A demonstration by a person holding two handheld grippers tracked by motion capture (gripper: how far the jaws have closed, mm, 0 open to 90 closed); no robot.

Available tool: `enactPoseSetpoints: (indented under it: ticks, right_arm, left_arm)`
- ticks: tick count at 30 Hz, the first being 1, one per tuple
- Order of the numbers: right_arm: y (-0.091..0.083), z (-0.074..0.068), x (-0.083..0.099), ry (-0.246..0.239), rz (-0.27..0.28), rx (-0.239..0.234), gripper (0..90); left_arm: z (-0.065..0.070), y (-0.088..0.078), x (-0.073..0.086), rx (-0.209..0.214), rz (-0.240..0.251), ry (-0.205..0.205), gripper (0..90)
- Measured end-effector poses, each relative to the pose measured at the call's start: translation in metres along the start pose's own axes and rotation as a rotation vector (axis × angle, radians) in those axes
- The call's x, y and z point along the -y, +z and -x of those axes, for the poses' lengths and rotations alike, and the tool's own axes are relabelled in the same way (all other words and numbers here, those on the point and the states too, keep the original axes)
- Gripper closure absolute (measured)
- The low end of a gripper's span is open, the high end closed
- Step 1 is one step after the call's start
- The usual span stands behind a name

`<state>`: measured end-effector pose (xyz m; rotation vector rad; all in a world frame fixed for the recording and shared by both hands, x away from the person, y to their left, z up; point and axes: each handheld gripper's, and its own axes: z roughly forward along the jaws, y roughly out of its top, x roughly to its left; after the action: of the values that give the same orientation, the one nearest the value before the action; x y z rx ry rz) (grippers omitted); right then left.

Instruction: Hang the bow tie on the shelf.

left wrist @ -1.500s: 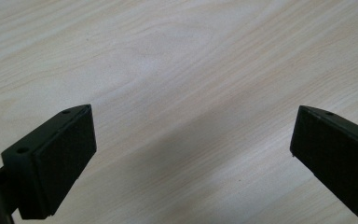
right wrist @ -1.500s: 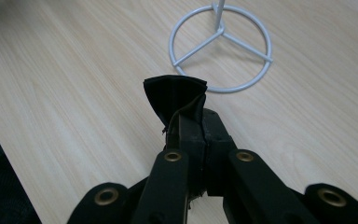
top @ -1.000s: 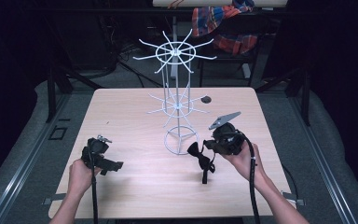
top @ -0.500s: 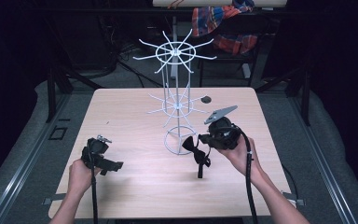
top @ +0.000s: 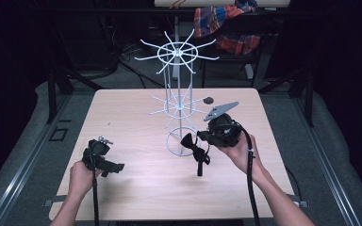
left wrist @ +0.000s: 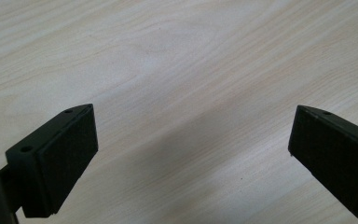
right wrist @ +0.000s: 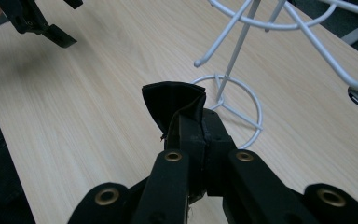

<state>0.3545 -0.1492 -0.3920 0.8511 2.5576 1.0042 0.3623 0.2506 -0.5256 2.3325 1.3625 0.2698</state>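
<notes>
So over the last second my right tongs (top: 206, 140) carried the bow tie (top: 194, 149) up and left, from the open bench (top: 132, 117) toward the white wire rack (top: 179, 101). It's now hanging right at the near right edge of the rack's ring base, strap dangling down toward the bench. The right tongs are clenched on the tie; in the right gripper view you can see the black fabric (right wrist: 172, 105) pinched between the jaws, with the ring base just past it. To me that means the lift is done and the next bit is getting it onto one of the hooks, probably the lower tier since that's nearest.

My left tongs (top: 107, 165) haven't budged, parked at the near left of the bench, jaws wide apart with nothing but wood between them (left wrist: 191, 140).

Count, for what it's worth:
- 1 bow tie
- 1 rack, two tiers of hooks, nothing hung on it
- 1 small dark round thing (top: 209, 100) far right of the rack, can't tell what it is
- 2 tongs
</notes>
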Motion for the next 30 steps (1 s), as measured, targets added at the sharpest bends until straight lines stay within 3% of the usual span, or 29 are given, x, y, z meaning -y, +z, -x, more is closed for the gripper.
enactPoseSetpoints:
  ticks: [15,30]
  right_arm:
    - [-0.014,-0.010,-0.020,-0.047,0.063,-0.006,89.7]
    - [-0.011,0.001,-0.030,-0.044,0.091,0.002,89.7]
  left_arm:
    - [-0.002,-0.002,0.003,0.004,-0.009,-0.001,0.9]
    - [-0.002,-0.002,0.003,0.000,-0.009,-0.004,1.0]
